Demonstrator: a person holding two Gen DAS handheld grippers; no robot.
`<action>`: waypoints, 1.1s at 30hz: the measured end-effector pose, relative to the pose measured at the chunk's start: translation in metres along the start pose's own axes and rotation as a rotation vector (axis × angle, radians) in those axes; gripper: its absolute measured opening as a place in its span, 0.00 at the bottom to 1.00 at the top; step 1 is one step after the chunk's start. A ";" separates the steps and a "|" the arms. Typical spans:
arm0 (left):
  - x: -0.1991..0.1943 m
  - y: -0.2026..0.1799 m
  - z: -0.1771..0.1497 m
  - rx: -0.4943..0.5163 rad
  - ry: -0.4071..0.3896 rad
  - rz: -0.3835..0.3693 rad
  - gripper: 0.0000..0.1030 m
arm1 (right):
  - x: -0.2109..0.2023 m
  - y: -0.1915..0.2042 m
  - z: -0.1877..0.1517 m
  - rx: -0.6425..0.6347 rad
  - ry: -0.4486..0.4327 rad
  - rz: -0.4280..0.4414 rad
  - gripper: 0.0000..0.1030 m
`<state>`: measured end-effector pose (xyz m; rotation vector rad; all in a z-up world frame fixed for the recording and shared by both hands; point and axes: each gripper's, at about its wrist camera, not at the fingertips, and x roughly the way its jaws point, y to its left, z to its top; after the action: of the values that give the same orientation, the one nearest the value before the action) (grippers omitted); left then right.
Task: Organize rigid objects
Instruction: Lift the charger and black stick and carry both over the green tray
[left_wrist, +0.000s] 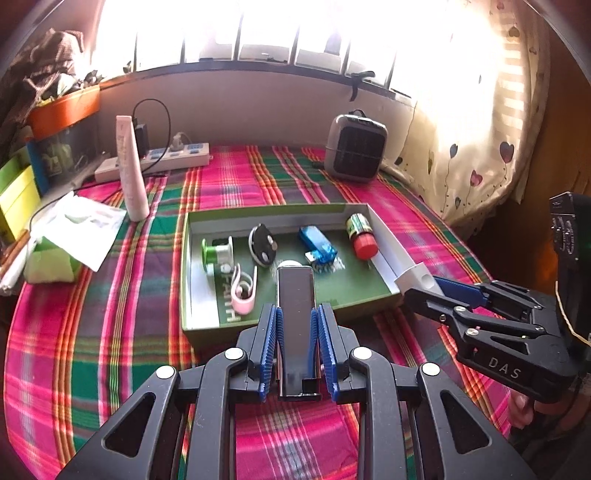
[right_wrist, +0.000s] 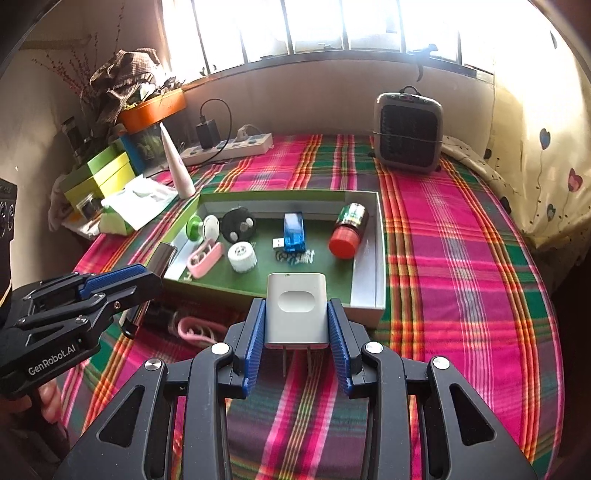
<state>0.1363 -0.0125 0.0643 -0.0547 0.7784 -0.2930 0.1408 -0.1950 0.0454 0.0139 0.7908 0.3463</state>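
Note:
My left gripper (left_wrist: 296, 314) is shut on a dark metal rectangular lighter-like block (left_wrist: 295, 314), held over the near edge of the green box (left_wrist: 199, 332). My right gripper (right_wrist: 296, 314) is shut on a white plug charger (right_wrist: 296, 306), prongs toward the camera, held at the box's (right_wrist: 365, 306) near right corner. In the box lie a green spool (left_wrist: 216, 251), a black disc (left_wrist: 261, 245), a pink clip (left_wrist: 243, 291), a blue USB stick (left_wrist: 317, 249) and a red-capped bottle (left_wrist: 362, 236). A white cylinder (right_wrist: 242, 257) also lies there.
A small heater (left_wrist: 354, 153) stands at the back right. A power strip (left_wrist: 155, 162), a pink tube (left_wrist: 131, 170) and tissue packs (left_wrist: 70, 236) are at the left. A pink item (right_wrist: 195, 330) lies on the plaid cloth (right_wrist: 461, 258) before the box.

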 end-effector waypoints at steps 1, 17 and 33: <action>0.002 0.002 0.004 -0.001 0.000 -0.002 0.21 | 0.003 -0.001 0.003 0.004 0.006 0.004 0.34; 0.040 0.013 0.041 -0.015 0.016 -0.026 0.21 | 0.048 -0.017 0.039 0.027 0.052 -0.005 0.34; 0.079 0.021 0.045 -0.026 0.084 -0.019 0.21 | 0.079 -0.021 0.041 0.011 0.101 -0.028 0.34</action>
<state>0.2261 -0.0178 0.0387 -0.0753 0.8657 -0.3051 0.2267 -0.1857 0.0163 -0.0041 0.8926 0.3182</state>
